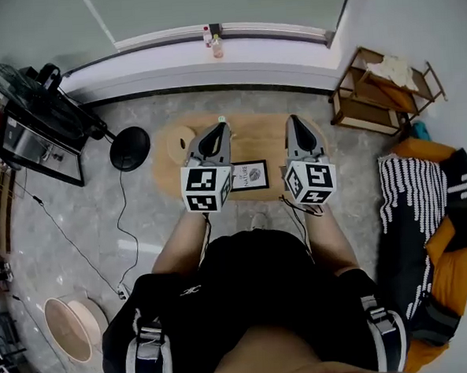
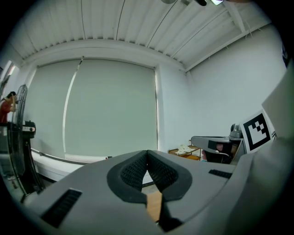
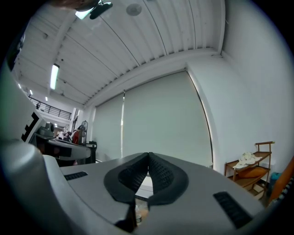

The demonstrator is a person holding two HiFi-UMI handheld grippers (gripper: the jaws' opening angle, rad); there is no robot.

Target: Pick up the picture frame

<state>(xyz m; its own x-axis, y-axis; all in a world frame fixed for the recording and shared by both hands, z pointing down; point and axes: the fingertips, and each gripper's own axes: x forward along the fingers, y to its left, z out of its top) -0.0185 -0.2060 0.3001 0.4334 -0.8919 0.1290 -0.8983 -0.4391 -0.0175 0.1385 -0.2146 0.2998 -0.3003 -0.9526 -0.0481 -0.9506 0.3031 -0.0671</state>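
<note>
The picture frame, lying at the near edge of the wooden surface, holds a white sheet with a few lines of dark print. The largest word seems to read "NATURE"; the rest is too small. The small white logo on the person's black shirt is illegible.

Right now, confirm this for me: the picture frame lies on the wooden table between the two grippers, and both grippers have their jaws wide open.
The jaws are wrong. The left gripper and the right gripper are both shut and empty, as the two gripper views show. The picture frame does lie on the wooden table between them.
</note>
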